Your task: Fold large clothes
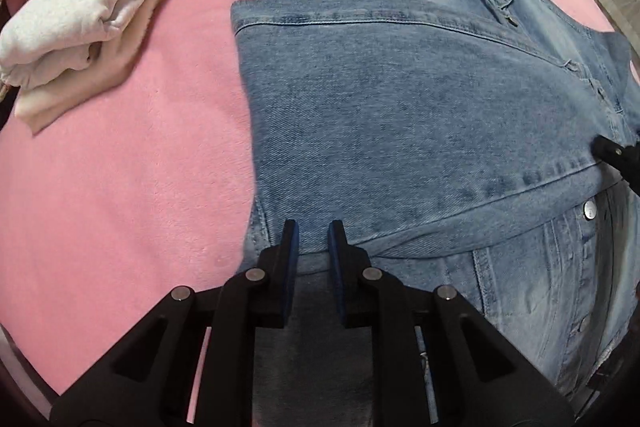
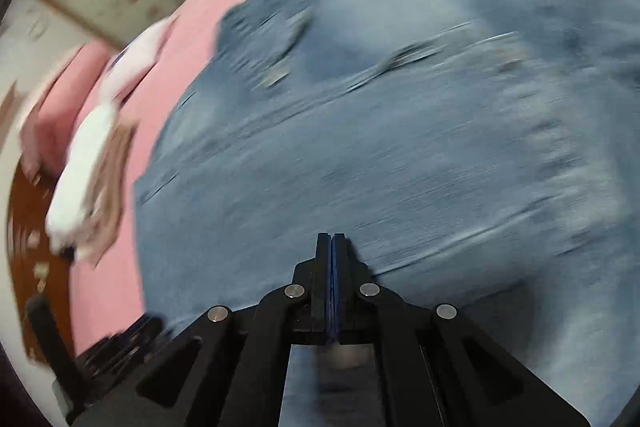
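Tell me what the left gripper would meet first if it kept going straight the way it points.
Most likely the denim jacket: the left gripper points steeply down at its folded lower edge, jaws slightly apart with nothing visibly pinched. Depth is hard to judge.

The denim jacket (image 1: 420,115) lies on the blanket (image 1: 120,187), folded clothes (image 1: 80,27) to its left.

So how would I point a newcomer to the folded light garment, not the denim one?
Start from the pink blanket covering the whole surface. The big denim jacket lies spread across its right side in the left wrist view; look the opposite way, to the upper left corner. There sits the folded white sweatshirt, the only pale, fleecy, stacked bundle, clear of the jacket.
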### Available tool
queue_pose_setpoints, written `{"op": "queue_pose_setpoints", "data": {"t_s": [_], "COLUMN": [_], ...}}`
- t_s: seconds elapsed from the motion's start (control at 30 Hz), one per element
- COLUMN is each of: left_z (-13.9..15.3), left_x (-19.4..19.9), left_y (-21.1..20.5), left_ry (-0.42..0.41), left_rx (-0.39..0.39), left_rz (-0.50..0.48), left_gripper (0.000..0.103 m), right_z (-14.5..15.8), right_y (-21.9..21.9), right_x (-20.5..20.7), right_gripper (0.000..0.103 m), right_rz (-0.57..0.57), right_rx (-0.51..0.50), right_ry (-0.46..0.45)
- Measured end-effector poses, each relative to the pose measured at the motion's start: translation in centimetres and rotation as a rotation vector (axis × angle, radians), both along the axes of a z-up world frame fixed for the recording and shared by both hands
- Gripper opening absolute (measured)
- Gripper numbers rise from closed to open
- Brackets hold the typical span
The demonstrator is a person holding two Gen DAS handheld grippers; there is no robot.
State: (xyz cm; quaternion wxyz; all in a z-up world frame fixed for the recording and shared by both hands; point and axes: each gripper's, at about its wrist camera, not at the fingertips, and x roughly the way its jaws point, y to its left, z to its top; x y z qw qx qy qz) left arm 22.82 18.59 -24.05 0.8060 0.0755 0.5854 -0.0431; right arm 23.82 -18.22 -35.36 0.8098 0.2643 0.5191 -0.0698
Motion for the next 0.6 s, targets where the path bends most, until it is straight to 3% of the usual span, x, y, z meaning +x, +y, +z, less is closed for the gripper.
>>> {"op": "queue_pose_setpoints", "data": {"t_s": [0.13,0.2,0.33,0.47,0.53,0.6], "left_z": [0.0,-0.2,-0.4,-0.2,-0.2,-0.4], "left_x": [0.4,0.3,0.1,0.0,0.1,0.2], "left_y": [0.6,0.3,-0.3,-0.2,0.0,0.1], "left_ry": [0.006,-0.001,-0.012,-0.005,0.003,0.007], "left_rx": [-0.022,-0.005,0.034,0.022,0.012,0.005], "left_rz": [0.016,0.014,0.01,0.018,0.018,0.013], "left_gripper": [0.014,0.014,0.014,0.014,0.014,0.014], "right_z": [0.3,-0.3,0.0,2.0,2.3,0.7], "right_y": [-5.6,-7.5,-6.2,-5.3,-5.7,-6.7], "right_x": [-2.3,-2.9,-2.1,-2.1,-1.7,-1.4], "right_gripper": [0.0,0.0,0.0,0.0,0.0,0.0], "right_rz": [-0.119,-0.127,-0.082,-0.146,-0.195,-0.221], "right_rx": [-0.047,0.055,-0.039,-0.101,-0.157,-0.104], "right_ry": [-0.009,-0.042,-0.012,-0.099,-0.083,-0.042]}}
